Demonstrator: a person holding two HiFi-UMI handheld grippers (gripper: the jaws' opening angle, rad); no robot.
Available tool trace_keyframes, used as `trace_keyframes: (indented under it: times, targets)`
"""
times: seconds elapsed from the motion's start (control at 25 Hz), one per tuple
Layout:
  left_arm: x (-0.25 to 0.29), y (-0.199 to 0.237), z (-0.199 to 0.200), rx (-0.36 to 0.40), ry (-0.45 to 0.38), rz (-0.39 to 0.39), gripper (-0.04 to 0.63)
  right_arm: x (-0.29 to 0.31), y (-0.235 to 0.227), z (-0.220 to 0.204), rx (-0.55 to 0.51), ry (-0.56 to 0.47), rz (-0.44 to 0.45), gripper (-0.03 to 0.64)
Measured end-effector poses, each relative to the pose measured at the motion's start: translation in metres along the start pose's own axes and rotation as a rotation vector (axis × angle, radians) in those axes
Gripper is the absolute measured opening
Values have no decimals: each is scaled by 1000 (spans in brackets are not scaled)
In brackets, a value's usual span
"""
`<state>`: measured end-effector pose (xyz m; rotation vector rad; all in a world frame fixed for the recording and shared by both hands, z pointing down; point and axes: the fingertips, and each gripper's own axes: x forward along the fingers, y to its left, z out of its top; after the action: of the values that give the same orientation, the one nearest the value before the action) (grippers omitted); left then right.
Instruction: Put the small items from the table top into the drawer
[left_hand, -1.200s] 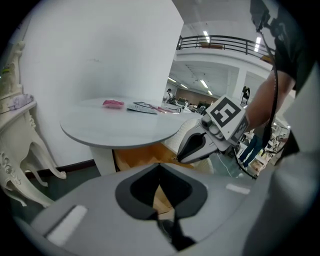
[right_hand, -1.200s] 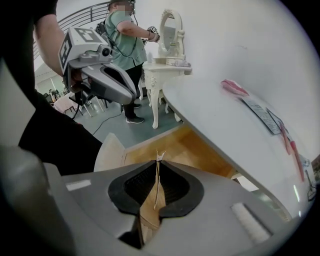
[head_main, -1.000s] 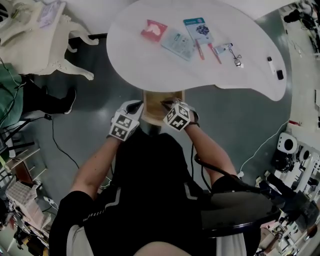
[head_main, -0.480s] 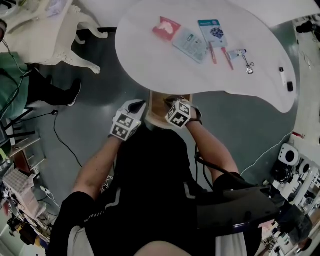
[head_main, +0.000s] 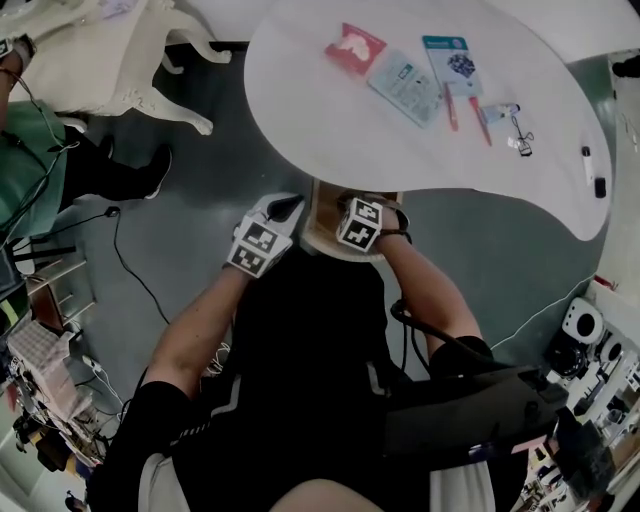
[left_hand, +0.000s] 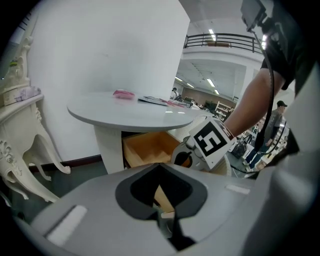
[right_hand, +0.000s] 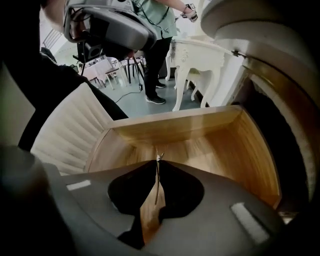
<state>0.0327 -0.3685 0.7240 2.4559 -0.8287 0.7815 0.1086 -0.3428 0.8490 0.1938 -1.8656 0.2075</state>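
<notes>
- Still pressed together, the right claw (right_hand: 157, 161) hangs over the open drawer (right_hand: 200, 145); nothing sure shows between its tips.
- Left claw (left_hand: 159, 167), tips touching and empty, waits beside the drawer.
- Small items (head_main: 405, 85) stay unmoved on the tabletop (head_main: 320, 130), so most of the sorting remains.

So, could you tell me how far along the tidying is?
Done: the drawer is open; what shows of it looks bare. In hand: the right claw is shut over it, the left claw shut beside it, neither clearly holding anything. To do: the red packet, card, pens and clip all lie on the table.
</notes>
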Motion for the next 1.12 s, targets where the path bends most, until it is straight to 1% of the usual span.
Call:
trace_keyframes:
  times: [0.12, 0.4, 0.56, 0.68, 0.76, 1.04, 1.08, 1.12]
  targets:
    - [3, -2, -6, 20, 16, -13, 0, 11, 2, -3, -10, 21, 15, 29]
    - [-3, 0, -11, -13, 0, -3, 1, 31, 1, -9, -39, 59, 13, 29]
    - [-9, -2, -14, -16, -1, -4, 0, 42, -1, -15, -41, 83, 12, 29]
    - [-14, -6, -17, -10, -1, -13, 0, 48, 2, -22, -35, 98, 20, 31]
    - [-16, -6, -17, -20, -6, -12, 2, 51, 1, -24, -23, 104, 16, 29]
    - [-21, -3, -20, -37, -4, 1, 2, 55, 2, -25, 1, 96, 10, 35]
    - [-23, -3, -19, -37, -4, 2, 0, 54, 3, -26, 7, 103, 13, 45]
    - [-24, -3, -18, -37, -5, 4, 2, 53, 4, -27, 10, 111, 16, 71]
